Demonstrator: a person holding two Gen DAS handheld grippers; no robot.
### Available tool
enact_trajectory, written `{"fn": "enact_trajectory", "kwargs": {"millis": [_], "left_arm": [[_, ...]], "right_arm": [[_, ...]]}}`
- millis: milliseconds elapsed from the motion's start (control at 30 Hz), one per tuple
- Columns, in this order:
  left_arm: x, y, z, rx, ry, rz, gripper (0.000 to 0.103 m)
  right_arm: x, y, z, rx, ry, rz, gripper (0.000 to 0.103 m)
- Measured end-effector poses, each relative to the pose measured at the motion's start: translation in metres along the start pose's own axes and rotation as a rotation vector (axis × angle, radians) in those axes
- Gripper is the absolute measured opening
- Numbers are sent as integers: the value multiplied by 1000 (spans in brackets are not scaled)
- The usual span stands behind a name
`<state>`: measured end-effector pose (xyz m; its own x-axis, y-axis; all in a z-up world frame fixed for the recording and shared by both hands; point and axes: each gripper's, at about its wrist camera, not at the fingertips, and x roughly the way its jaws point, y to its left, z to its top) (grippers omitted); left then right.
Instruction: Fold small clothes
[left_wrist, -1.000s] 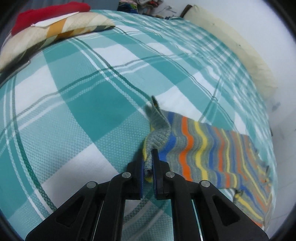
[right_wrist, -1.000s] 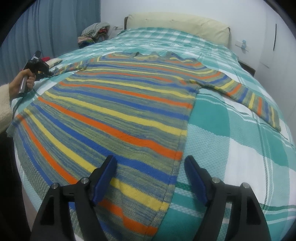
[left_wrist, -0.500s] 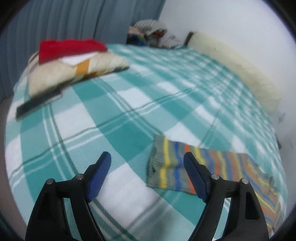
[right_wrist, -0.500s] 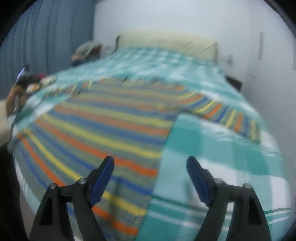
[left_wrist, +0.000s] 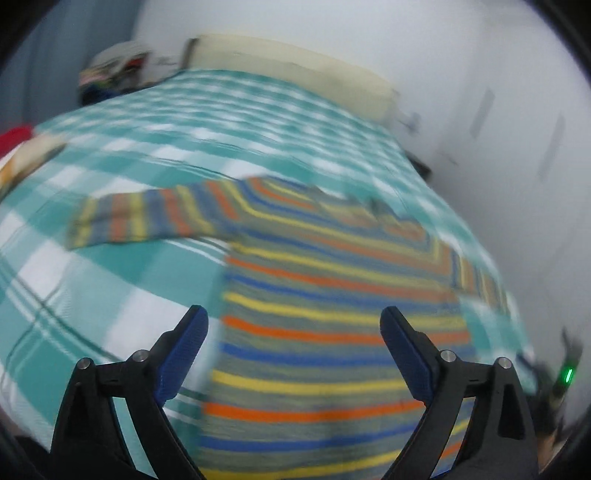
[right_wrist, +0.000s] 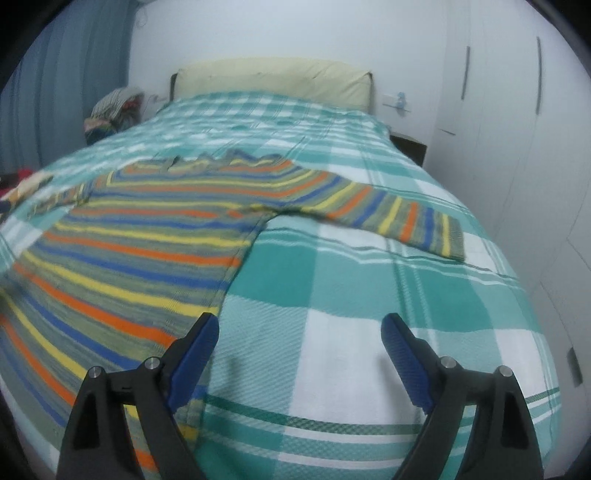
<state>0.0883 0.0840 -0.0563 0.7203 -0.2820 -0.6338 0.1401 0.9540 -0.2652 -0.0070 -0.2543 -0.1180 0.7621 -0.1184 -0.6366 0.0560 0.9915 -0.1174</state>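
A knitted sweater (left_wrist: 314, 295) with orange, yellow, blue and grey stripes lies spread flat on the teal-and-white checked bed cover (left_wrist: 92, 295). Its left sleeve (left_wrist: 147, 218) stretches out to the left, and its right sleeve (right_wrist: 399, 218) to the right. My left gripper (left_wrist: 294, 343) hovers over the sweater's lower body near its left side edge; its jaws are opening wide and grip nothing. My right gripper (right_wrist: 299, 347) is above the bed cover (right_wrist: 369, 332), just right of the sweater (right_wrist: 140, 251); its jaws are also opening, with nothing between them.
A cream pillow (right_wrist: 273, 81) lies along the head of the bed. A heap of clothes (right_wrist: 114, 110) sits at the far left. A folded stack topped in red (left_wrist: 22, 147) rests at the bed's left edge. White wardrobe doors (right_wrist: 517, 110) and a dark nightstand (right_wrist: 410, 147) stand on the right.
My left gripper let go of the left sleeve cuff, opened wide and swung right over the sweater's body. My right gripper widened a little and drifted right, off the sweater's edge.
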Motion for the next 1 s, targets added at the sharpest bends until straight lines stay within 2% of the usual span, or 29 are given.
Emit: {"fn": "enact_trajectory", "kwargs": {"millis": [67, 133, 367, 533, 1000], "left_arm": [[12, -12, -6, 74, 49, 36, 95], [17, -13, -9, 95, 59, 55, 95], [19, 6, -14, 50, 29, 142, 95], [16, 18, -15, -8, 17, 156, 95], [12, 22, -15, -30, 5, 189, 96]], "right_arm": [[3, 4, -2, -26, 8, -6, 89], [4, 6, -4, -39, 11, -13, 89], [9, -2, -6, -11, 23, -28, 89], [12, -3, -6, 13, 34, -19, 89], [18, 1, -11, 7, 69, -17, 89]]}}
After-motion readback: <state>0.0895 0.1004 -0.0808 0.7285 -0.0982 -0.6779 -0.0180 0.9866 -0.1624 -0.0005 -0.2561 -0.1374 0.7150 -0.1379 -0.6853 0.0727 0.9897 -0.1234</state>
